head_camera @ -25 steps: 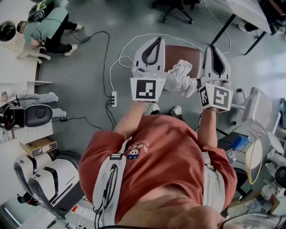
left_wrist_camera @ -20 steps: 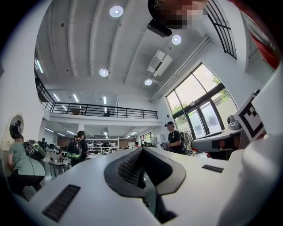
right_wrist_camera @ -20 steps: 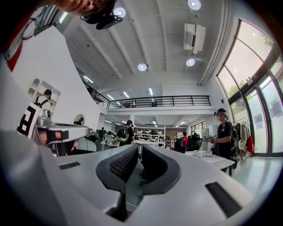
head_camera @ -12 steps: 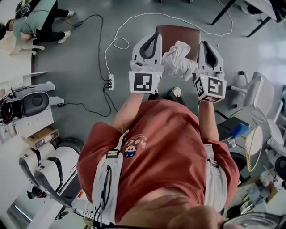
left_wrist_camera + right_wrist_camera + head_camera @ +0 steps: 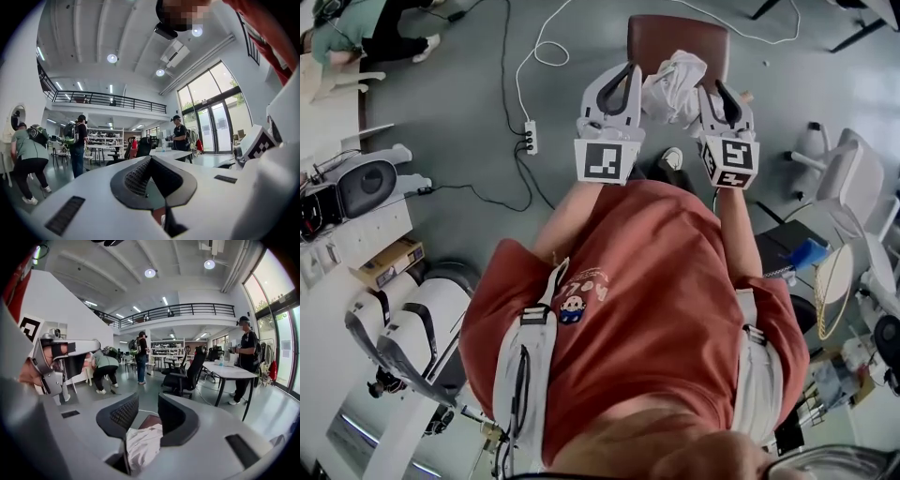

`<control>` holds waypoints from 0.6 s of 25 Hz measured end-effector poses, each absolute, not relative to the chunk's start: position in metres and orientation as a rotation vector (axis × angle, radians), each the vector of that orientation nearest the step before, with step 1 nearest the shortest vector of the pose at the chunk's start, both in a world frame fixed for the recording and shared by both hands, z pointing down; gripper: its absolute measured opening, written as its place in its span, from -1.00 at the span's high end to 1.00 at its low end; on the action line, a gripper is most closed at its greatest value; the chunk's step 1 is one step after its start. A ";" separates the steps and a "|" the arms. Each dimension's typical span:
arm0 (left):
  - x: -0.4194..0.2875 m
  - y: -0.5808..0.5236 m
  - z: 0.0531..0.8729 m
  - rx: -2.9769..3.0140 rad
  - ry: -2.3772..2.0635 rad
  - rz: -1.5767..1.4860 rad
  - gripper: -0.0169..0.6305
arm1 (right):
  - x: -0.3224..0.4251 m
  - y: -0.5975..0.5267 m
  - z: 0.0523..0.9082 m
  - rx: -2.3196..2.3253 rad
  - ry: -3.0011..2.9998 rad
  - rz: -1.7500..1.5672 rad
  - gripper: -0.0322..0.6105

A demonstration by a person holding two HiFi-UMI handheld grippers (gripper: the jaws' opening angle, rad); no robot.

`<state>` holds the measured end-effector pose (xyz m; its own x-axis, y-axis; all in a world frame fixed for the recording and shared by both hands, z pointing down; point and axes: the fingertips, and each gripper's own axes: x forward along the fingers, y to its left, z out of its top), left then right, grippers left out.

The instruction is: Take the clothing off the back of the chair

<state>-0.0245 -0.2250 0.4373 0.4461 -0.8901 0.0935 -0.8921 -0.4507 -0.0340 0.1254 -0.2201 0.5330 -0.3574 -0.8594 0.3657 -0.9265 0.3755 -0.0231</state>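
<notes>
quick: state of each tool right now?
Left tool: closed, tips together, nothing seen between them.
Right tool: open, jaws have just been opening, clothing between them, not pinched.

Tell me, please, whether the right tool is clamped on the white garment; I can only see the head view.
Observer: No. In the right gripper view the right tool has its jaws apart, having just been opening, and the garment lies deep between them.
Operator: And the left tool?
Observer: On the left tool the tips meet, and no cloth shows at them.
Operator: What lies ahead of the right tool?
Observer: A black office chair stands out on the floor beyond it.
</notes>
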 end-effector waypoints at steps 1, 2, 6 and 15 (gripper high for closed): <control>-0.025 -0.225 0.441 2.648 -1.637 0.157 0.91 | 0.123 -0.220 0.544 1.546 -2.334 0.349 0.43; -0.026 -0.225 0.444 2.642 -1.637 0.161 0.91 | 0.121 -0.219 0.555 1.517 -2.323 0.376 0.34; -0.028 -0.225 0.454 2.623 -1.639 0.181 0.91 | 0.111 -0.212 0.601 1.408 -2.269 0.527 0.05; -0.032 -0.224 0.471 2.592 -1.621 0.220 0.91 | 0.105 -0.202 0.685 1.375 -2.040 0.780 -0.25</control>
<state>-0.0315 -0.2244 0.4705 0.4310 -0.8878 0.1614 -0.8987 -0.4384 -0.0115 0.1054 -0.2016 0.6848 -0.3222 -0.6172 0.7178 -0.9386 0.3069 -0.1574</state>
